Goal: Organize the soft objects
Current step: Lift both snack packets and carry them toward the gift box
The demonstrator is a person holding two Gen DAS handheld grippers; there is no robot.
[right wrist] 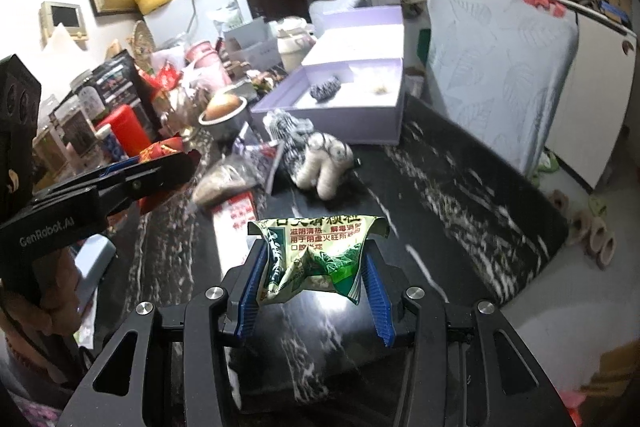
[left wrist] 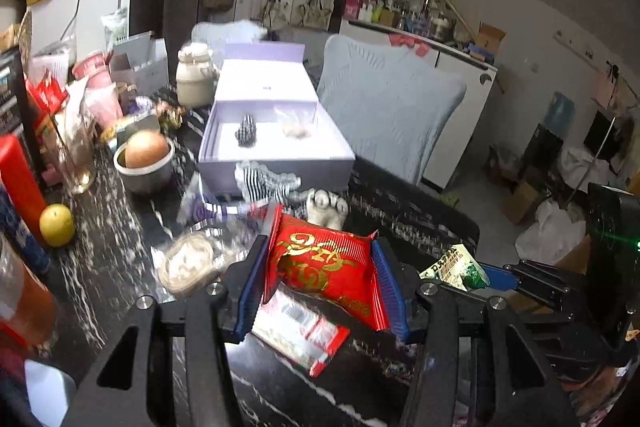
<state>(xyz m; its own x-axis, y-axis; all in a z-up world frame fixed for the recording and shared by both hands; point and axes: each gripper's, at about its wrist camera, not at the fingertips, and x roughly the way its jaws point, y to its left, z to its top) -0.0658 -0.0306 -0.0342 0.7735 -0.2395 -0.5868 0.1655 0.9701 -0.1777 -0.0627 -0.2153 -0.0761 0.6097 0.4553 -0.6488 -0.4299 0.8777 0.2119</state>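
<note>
Nearest in the left wrist view, the left gripper (left wrist: 320, 279) is closed partway on a red packet (left wrist: 324, 267) with gold lettering, its blue pads pressing the packet's two sides and holding it clear of the black marbled worktop (left wrist: 120, 227). A flat red-and-white sachet (left wrist: 300, 335) lies on the worktop just under it, at about 6 o'clock of the packet. The right gripper (right wrist: 314, 279) likewise pinches a crumpled green packet (right wrist: 320, 255), jaws at a middling width, the packet raised above the worktop.

Further out, at 12 o'clock of both grippers, loose soft things wait in a heap: a clear bag of brownish stuff (left wrist: 192, 263), a striped black-and-white piece (left wrist: 264, 183) and a small white plush toy (right wrist: 324, 163). Beyond them stands the open lilac box (left wrist: 276, 167), which already holds a dark striped item (left wrist: 246, 133) and a pale bagged one (left wrist: 294, 127).

By the look of it the job is partly done: two things are boxed, two are in hand and probably bound for the box, and the heap plus the sachet remain. At 10 o'clock a steel bowl (left wrist: 144, 171) and other clutter seem no part of the task
</note>
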